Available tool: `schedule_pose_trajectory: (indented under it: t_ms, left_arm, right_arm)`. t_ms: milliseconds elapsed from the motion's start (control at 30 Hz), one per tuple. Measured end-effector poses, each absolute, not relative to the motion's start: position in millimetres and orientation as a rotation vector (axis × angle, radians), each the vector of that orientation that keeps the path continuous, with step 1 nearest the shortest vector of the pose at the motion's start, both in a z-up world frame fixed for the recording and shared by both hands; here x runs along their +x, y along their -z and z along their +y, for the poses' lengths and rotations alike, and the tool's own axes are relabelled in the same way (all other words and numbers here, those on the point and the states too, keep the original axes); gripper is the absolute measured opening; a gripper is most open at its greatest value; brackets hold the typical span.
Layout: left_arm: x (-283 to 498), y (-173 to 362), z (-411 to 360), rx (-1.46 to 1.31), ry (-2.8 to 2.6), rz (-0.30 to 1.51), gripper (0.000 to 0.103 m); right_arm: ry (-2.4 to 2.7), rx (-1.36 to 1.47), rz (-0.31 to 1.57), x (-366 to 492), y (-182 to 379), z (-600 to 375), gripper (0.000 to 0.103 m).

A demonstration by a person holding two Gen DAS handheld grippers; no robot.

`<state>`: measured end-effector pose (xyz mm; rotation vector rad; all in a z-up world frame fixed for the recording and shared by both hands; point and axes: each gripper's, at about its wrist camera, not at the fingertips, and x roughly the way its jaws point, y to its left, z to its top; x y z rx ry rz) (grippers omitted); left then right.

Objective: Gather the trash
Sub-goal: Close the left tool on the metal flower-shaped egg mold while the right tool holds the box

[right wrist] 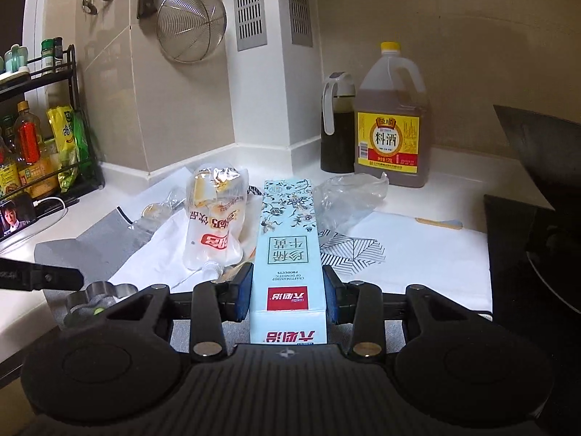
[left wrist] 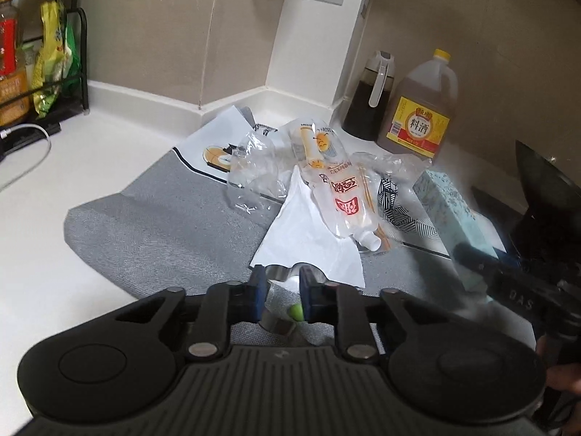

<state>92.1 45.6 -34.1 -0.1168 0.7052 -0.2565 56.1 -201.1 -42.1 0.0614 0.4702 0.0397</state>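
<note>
My left gripper is shut on a scalloped metal ring with something green inside it, low over the grey mat. The same metal ring shows at the left of the right wrist view, beside a left finger. My right gripper is shut on a long pale blue carton, its pads pressed against both long sides. That carton shows at the right of the left wrist view. A clear spouted pouch with a red label, crumpled clear plastic and white paper lie on the mat.
A cooking wine jug and a dark sauce dispenser stand at the back wall. A black rack with bottles and bags is at the left, with a phone and cable. A black stove borders the right.
</note>
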Motion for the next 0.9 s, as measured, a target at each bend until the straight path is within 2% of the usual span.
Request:
schedule_pose_trajectory:
  t_ms: [167, 200, 233, 267, 300, 333, 367, 700, 767, 833, 900]
  left_arm:
    - [96, 40, 48, -0.086, 0.248, 0.720, 0.020]
    - [96, 40, 49, -0.088, 0.254, 0.718, 0.026]
    - [95, 38, 50, -0.086, 0.261, 0.710, 0.040]
    - [93, 37, 50, -0.081, 0.265, 0.697, 0.049]
    - [92, 35, 49, -0.076, 0.264, 0.681, 0.071]
    - [90, 34, 49, -0.072, 0.258, 0.666, 0.087]
    - [88, 33, 47, -0.067, 0.256, 0.652, 0.091]
    - [84, 44, 36, 0.048, 0.338, 0.667, 0.094]
    - [83, 46, 32, 0.075, 0.340, 0.664, 0.101]
    - [84, 46, 28, 0.083, 0.335, 0.656, 0.103]
    - [89, 47, 24, 0.079, 0.346, 0.671, 0.103]
  right_arm:
    - [-0.040, 0.062, 0.476, 55, 43, -204, 0.041]
    - [-0.039, 0.066, 0.479, 55, 43, -206, 0.041]
    - [-0.038, 0.069, 0.480, 55, 44, -207, 0.041]
    - [-0.037, 0.072, 0.481, 55, 45, -208, 0.041]
    - [-0.035, 0.074, 0.483, 55, 46, -209, 0.041]
    - [-0.033, 0.074, 0.486, 54, 47, -210, 0.041]
    - [-0.030, 0.073, 0.492, 55, 49, -211, 0.041]
    - [-0.006, 0.075, 0.547, 60, 58, -217, 0.043]
    - [0.000, 0.076, 0.558, 63, 58, -217, 0.048]
    - [0.005, 0.078, 0.567, 65, 58, -217, 0.056]
    - [0.015, 0.078, 0.562, 66, 57, -217, 0.075]
